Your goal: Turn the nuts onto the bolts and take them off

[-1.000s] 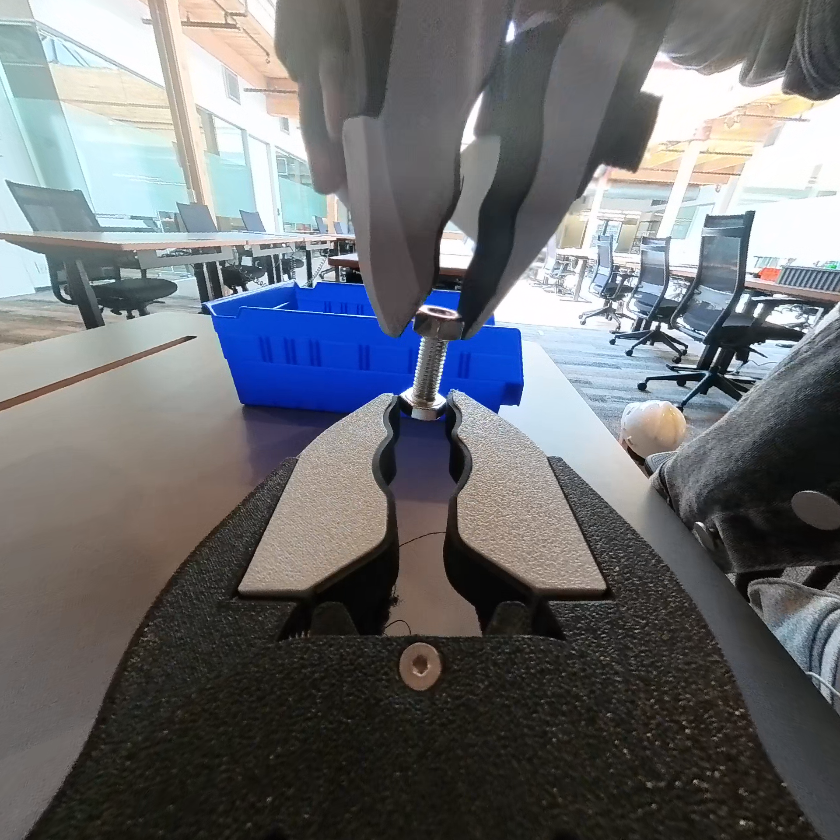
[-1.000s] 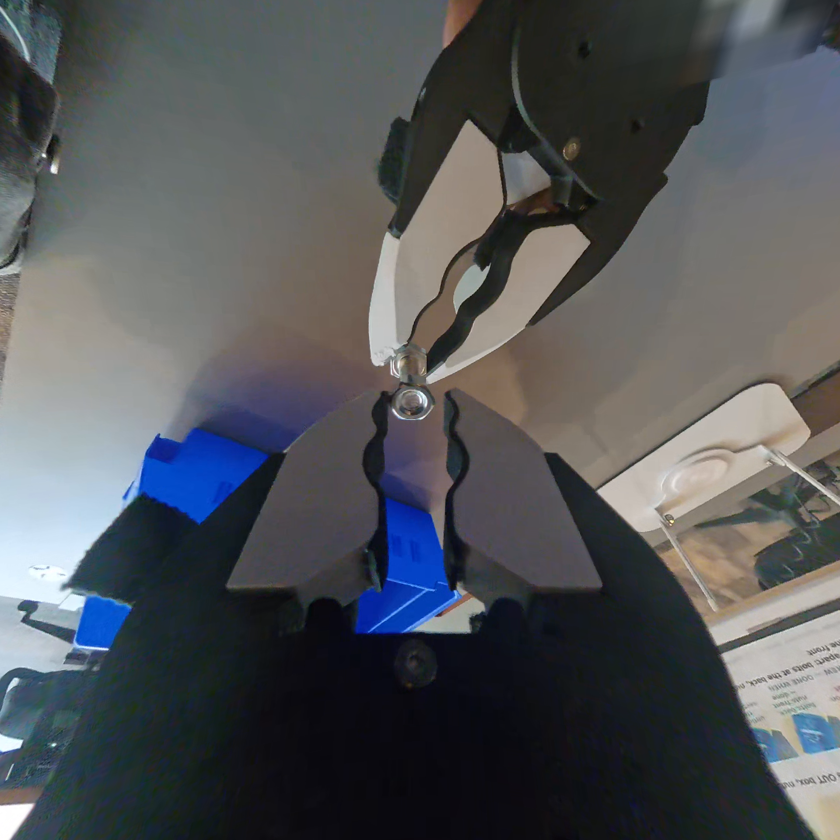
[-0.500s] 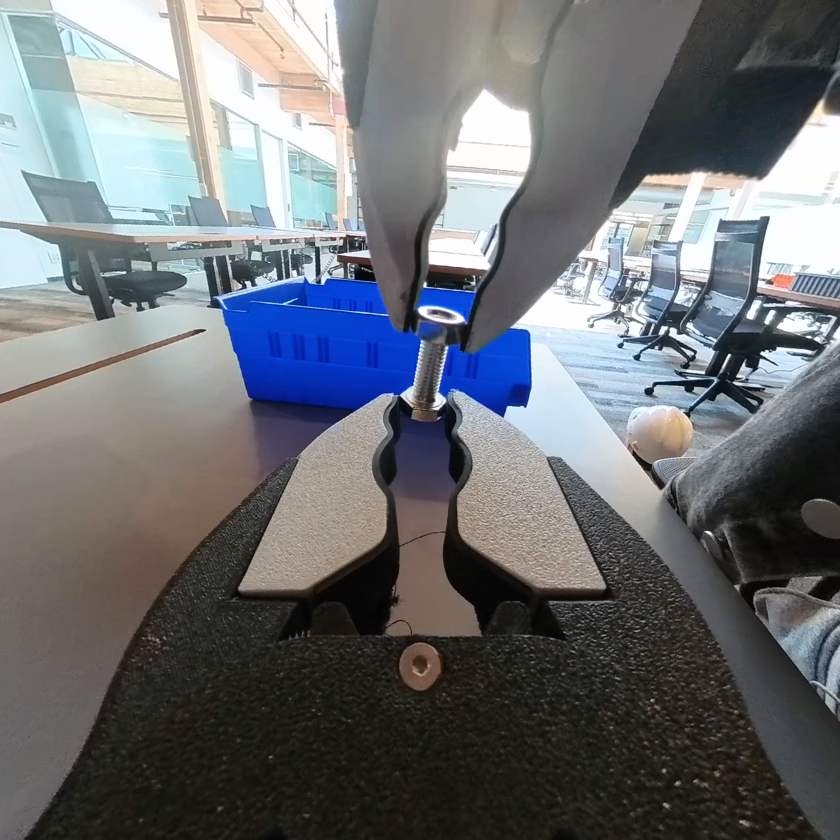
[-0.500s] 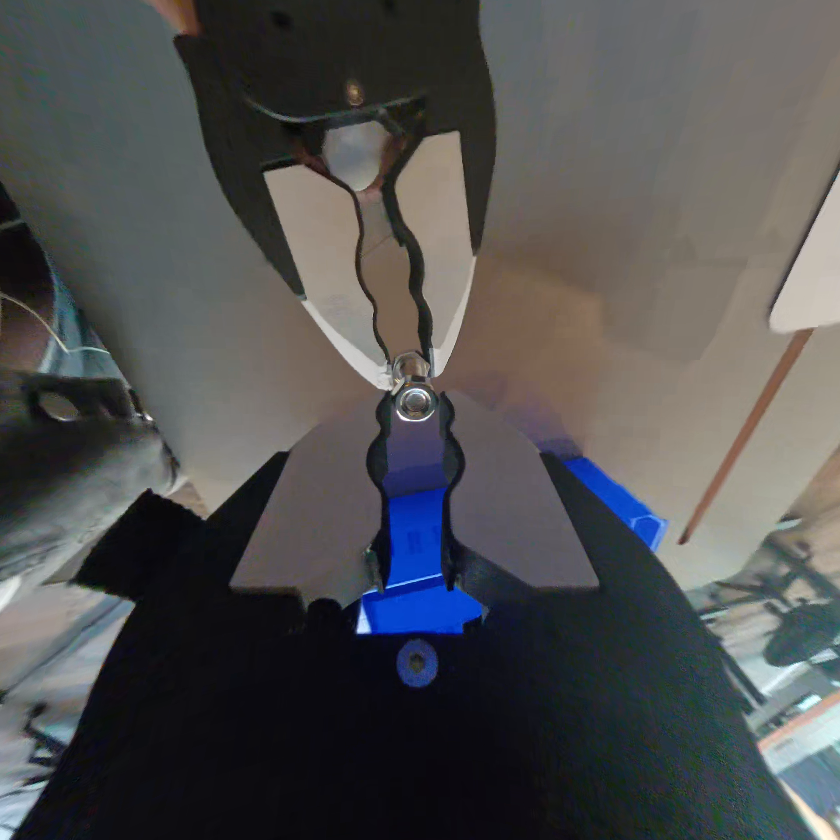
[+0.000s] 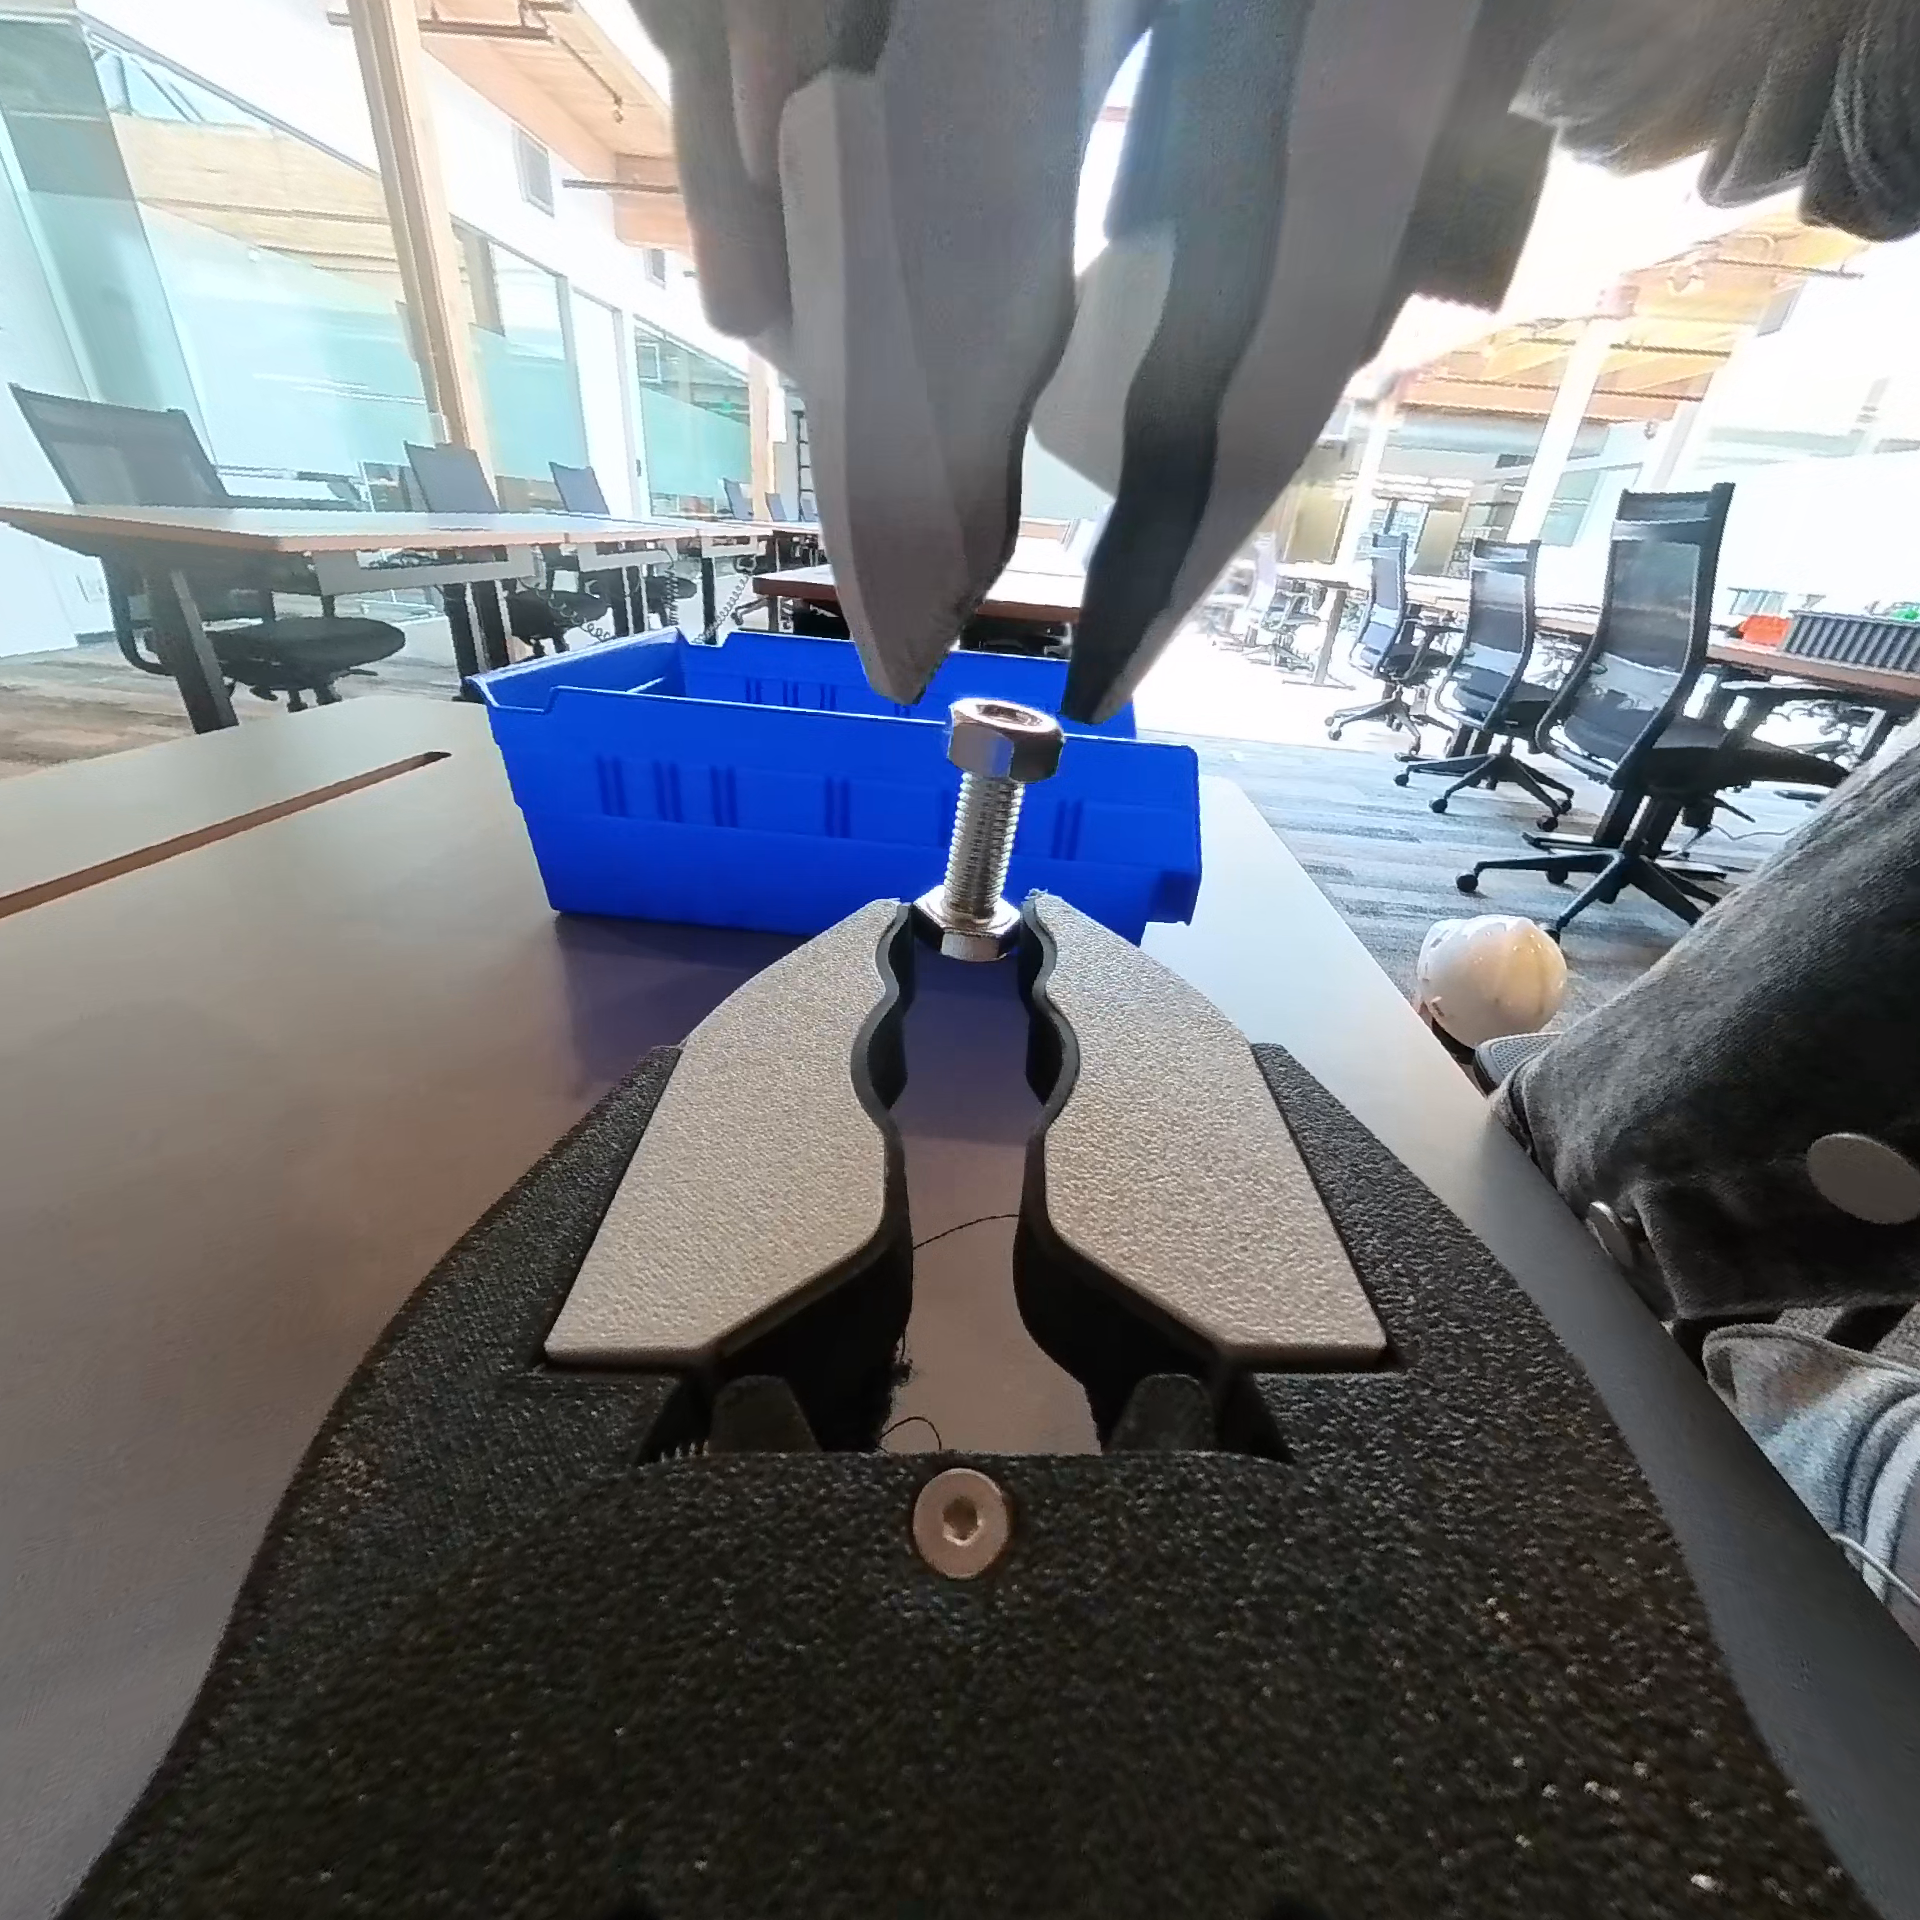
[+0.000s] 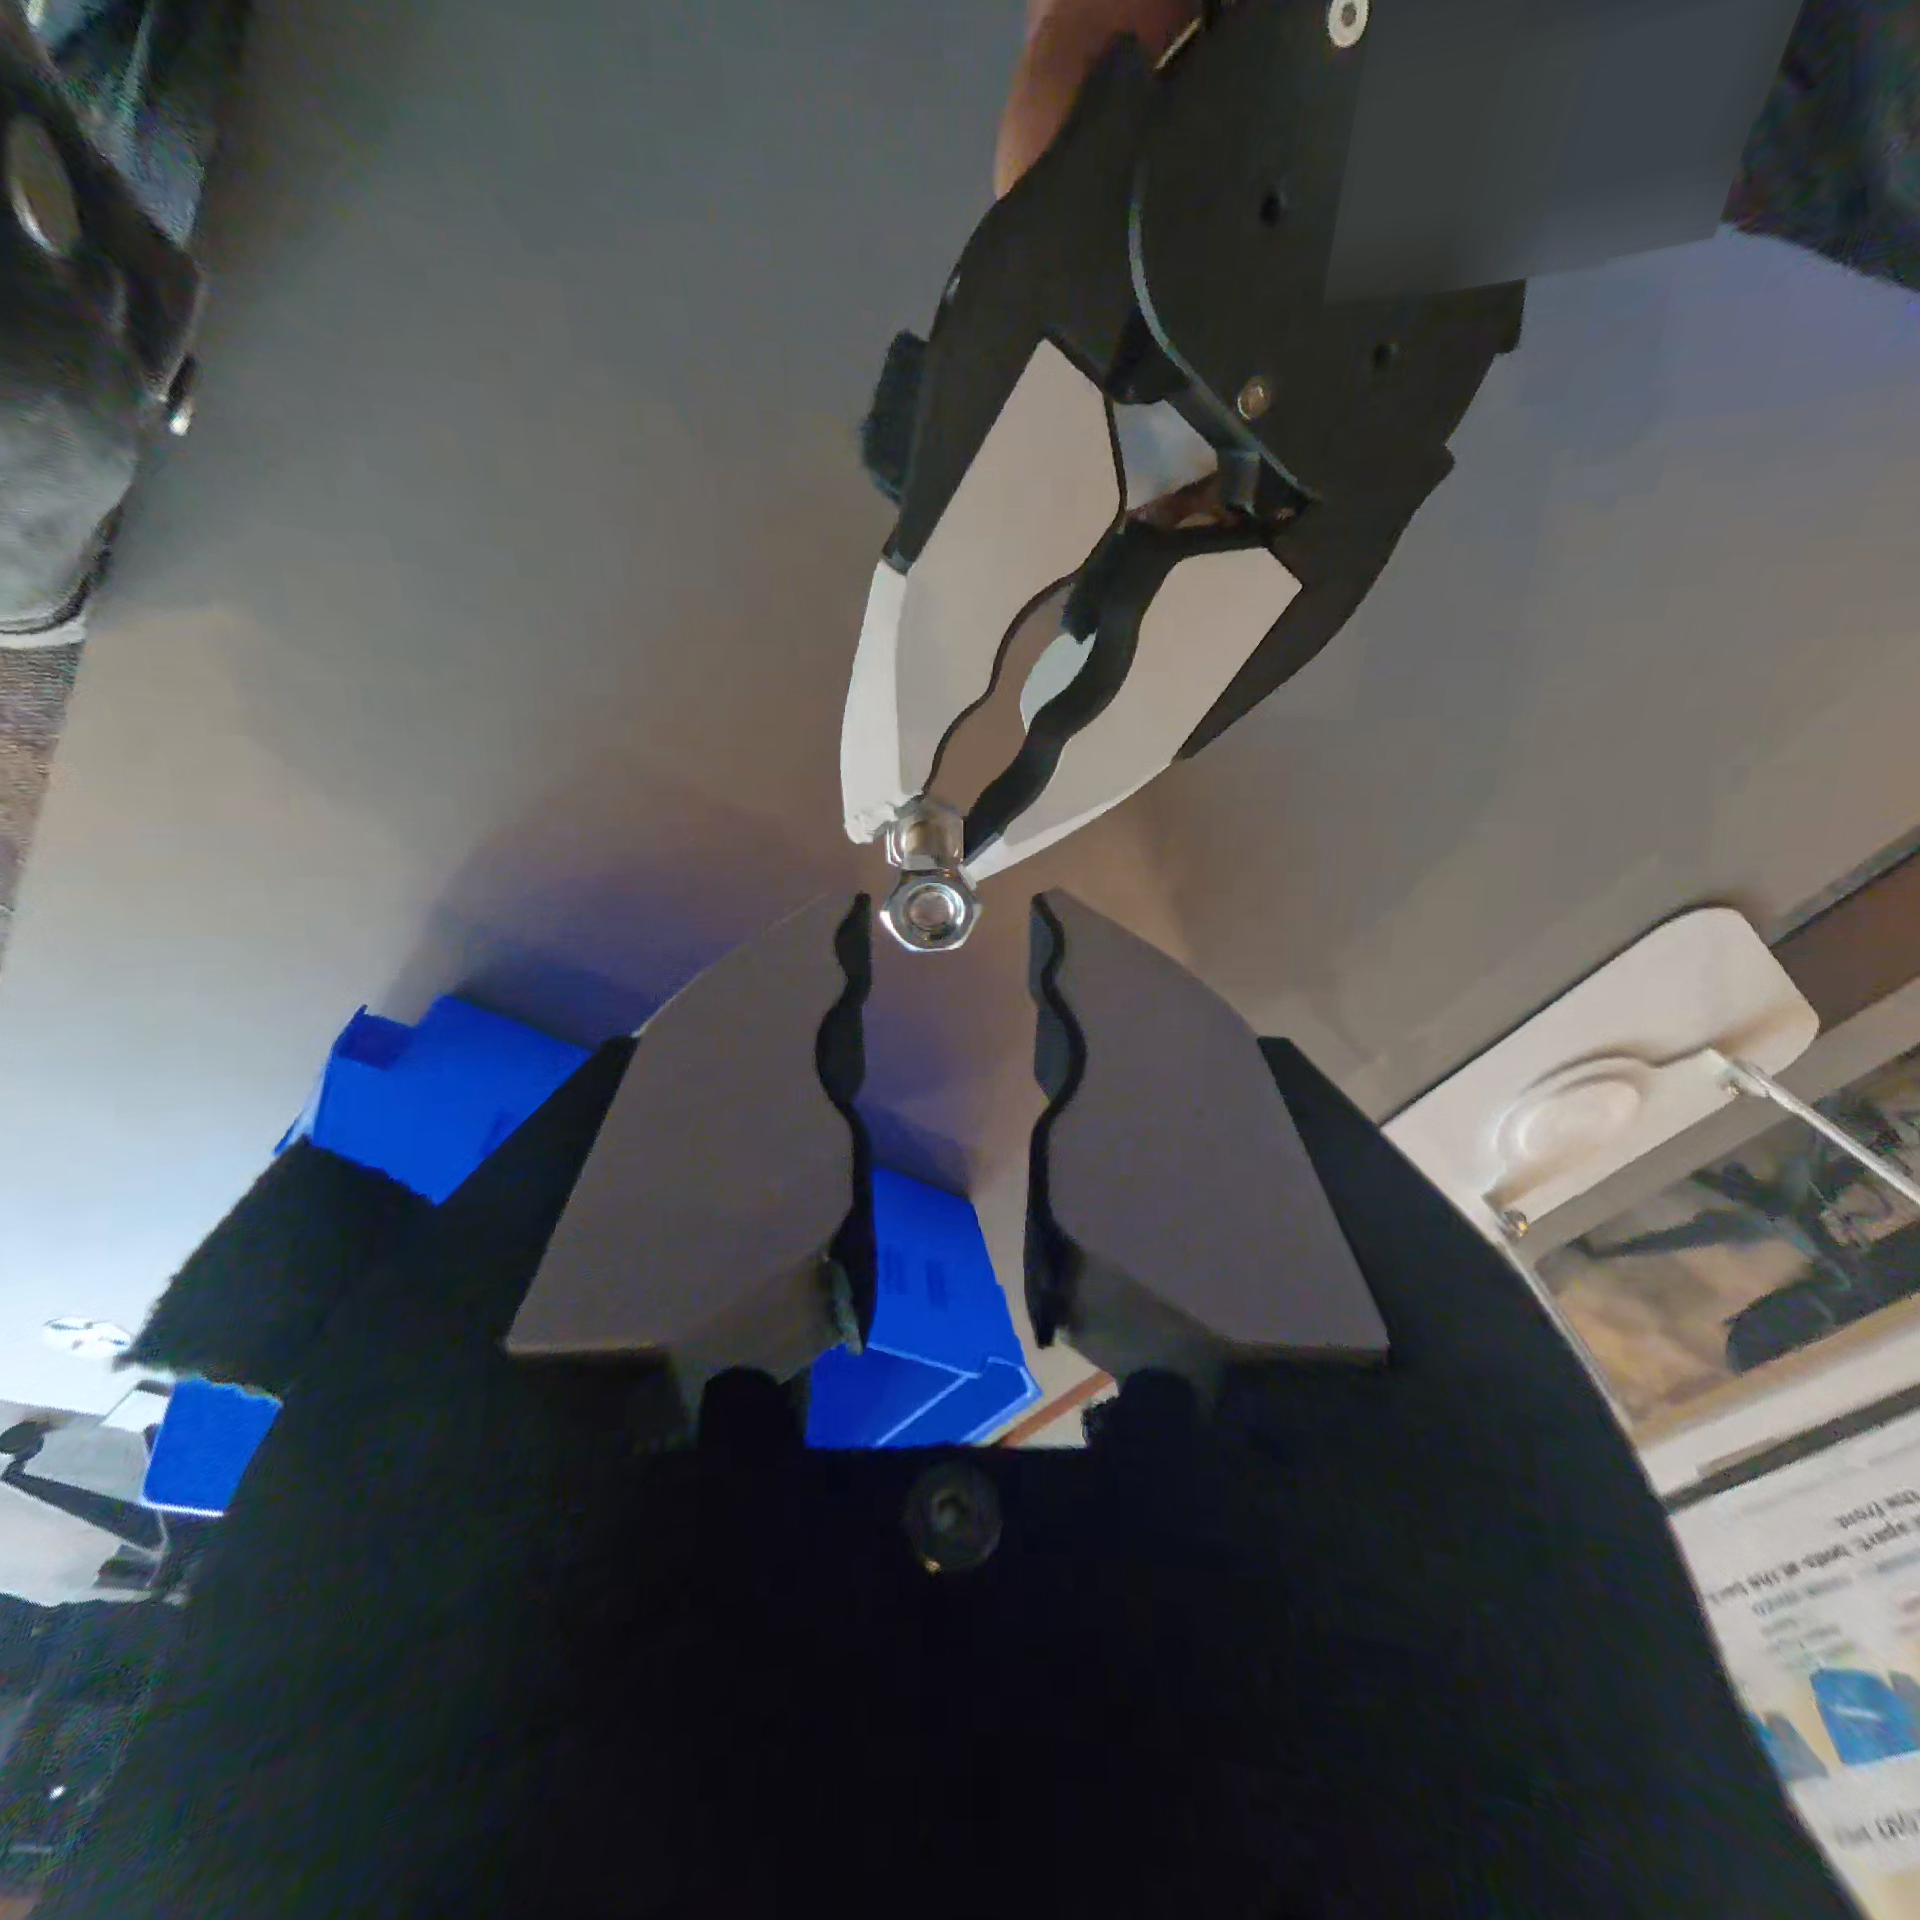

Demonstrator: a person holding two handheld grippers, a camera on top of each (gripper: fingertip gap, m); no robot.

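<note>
A steel bolt [image 5: 977,852] stands upright. My left gripper [image 5: 961,920] is shut on its hex head, just above the grey table [image 5: 312,1039]. A hex nut [image 5: 1003,738] sits at the top end of the thread. My right gripper [image 5: 992,696] hangs point-down over the nut, open, with its fingertips [image 5: 904,665] just above and to either side of it. In the right wrist view the nut [image 6: 925,914] is seen end-on between my right gripper's [image 6: 945,909] spread tips, not touching them. The left gripper [image 6: 925,826] holds the bolt head beyond it.
A blue plastic bin [image 5: 831,821] stands on the table just behind the bolt; it also shows in the right wrist view [image 6: 447,1081]. A person's grey sleeve [image 5: 1714,1039] is at the table's right edge. A white stand [image 6: 1558,1101] and a printed sheet [image 6: 1818,1662] lie to one side. Left and right tips are no more than a few centimetres apart.
My right gripper was shut on the nut and turned with it. It has now opened, let go of the nut and swung back. The left gripper and bolt have stayed still.
</note>
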